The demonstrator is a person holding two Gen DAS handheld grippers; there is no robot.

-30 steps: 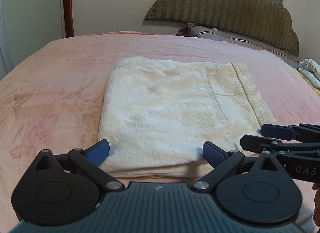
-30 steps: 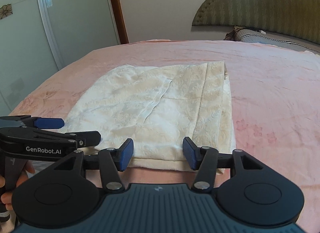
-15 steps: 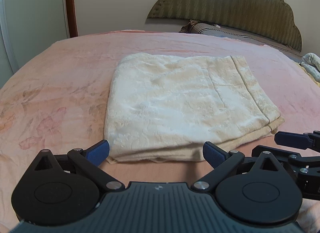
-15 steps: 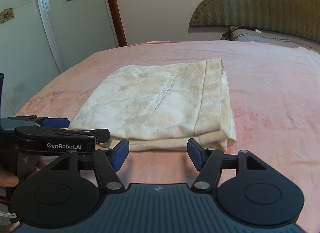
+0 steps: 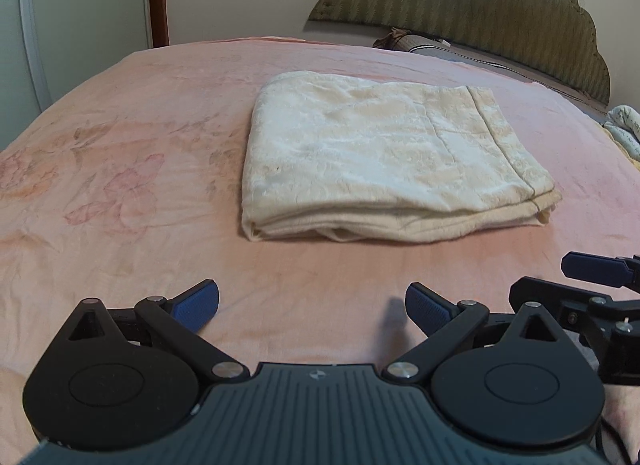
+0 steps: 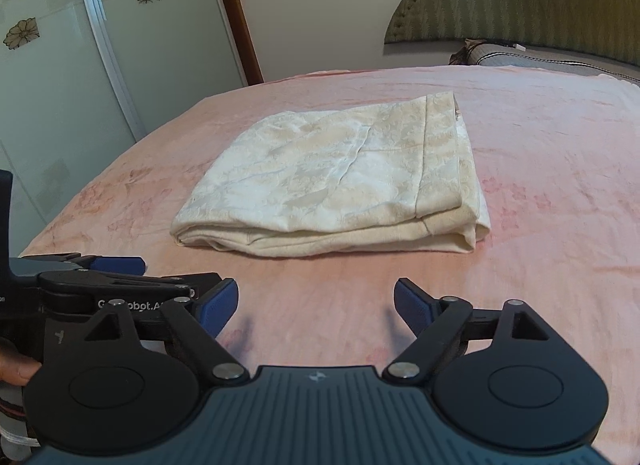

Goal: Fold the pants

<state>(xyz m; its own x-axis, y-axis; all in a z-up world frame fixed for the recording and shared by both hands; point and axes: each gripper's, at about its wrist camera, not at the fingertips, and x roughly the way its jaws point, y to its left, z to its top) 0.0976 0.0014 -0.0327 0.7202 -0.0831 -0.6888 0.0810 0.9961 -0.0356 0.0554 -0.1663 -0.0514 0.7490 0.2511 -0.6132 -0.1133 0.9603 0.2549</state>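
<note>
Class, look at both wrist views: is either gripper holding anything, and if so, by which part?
Nothing is held. The left gripper is open and the right gripper is opening, both empty, short of the folded cream patterned pants on the pink bedspread.

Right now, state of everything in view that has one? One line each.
pants: folded into a layered rectangle, flat on the bed, touched by neither gripper.
left gripper: open, nothing between its pads, short of the pants.
right gripper: jaws opening, nothing between them, short of the pants.
pink bedspread: spread flat, lightly wrinkled.
</note>
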